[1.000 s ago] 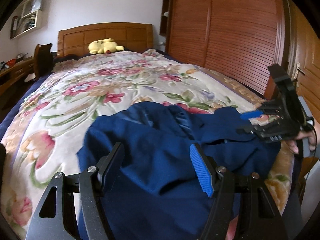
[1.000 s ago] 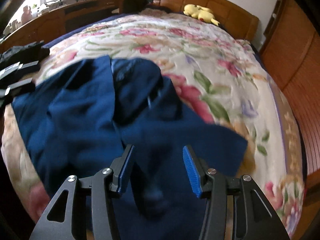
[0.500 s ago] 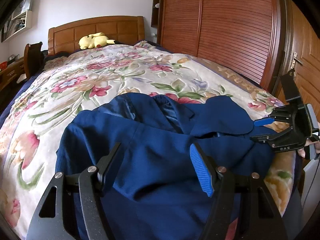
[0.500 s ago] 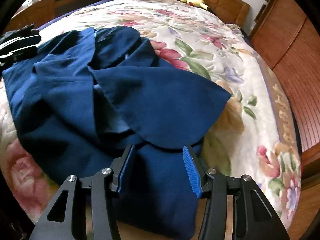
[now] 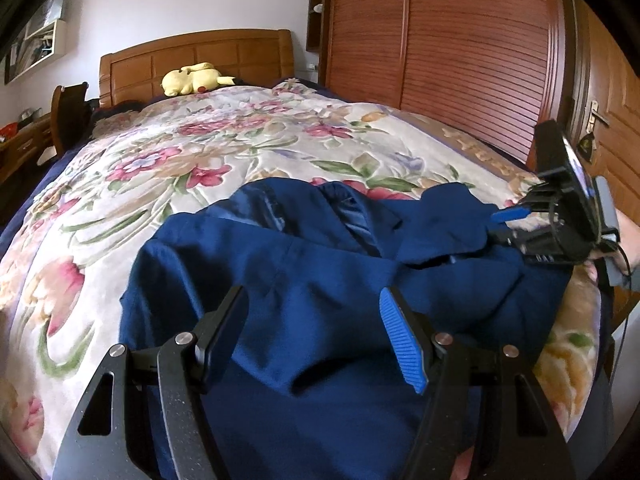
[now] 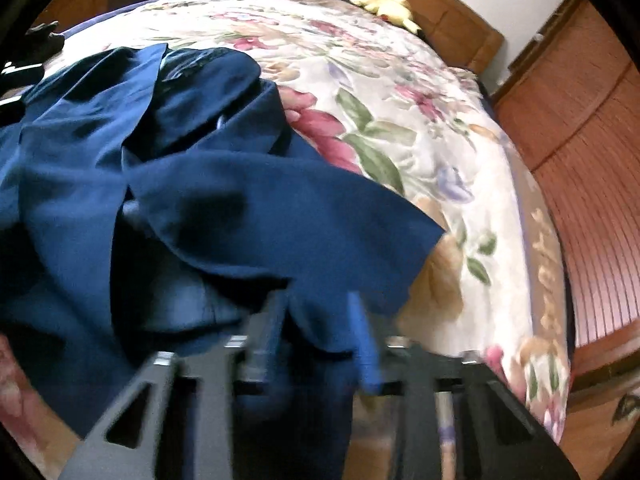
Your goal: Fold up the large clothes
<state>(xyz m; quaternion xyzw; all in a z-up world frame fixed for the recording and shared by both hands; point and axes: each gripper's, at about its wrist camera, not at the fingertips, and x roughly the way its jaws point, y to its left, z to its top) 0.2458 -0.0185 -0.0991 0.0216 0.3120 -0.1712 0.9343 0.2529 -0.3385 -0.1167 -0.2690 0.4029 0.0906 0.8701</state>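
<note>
The jacket (image 5: 304, 280) is lying crumpled at the foot of the bed (image 5: 168, 160), collar toward the headboard, with one flap thrown across the front on your right side.

Biggest risk from here: your right tool (image 6: 316, 344) looks like it's coming in on that flap's hem, and the view is motion-blurred. If you close on one thin layer near the edge, it could slip out the moment you lift. Grab too deep and you'll likely pick up the layer underneath too, and the whole front drags along instead of just the flap. The jacket also sits close to the bed edge on your side, so a hard pull toward you could slide it off.

Second thing: the fabric is bunched under the collar. Fold over that and you'll bake the wrinkles in, so I'd flatten first.

Tools: your left tool (image 5: 316, 332) is wide apart, hovering over the jacket's near part, holding nothing. Can't tell if its tips touch the cloth. Your right tool's fingers have a narrower gap with the hem lying between them, but with the blur I honestly can't tell if it's clamped yet or only straddling the fabric.
</note>
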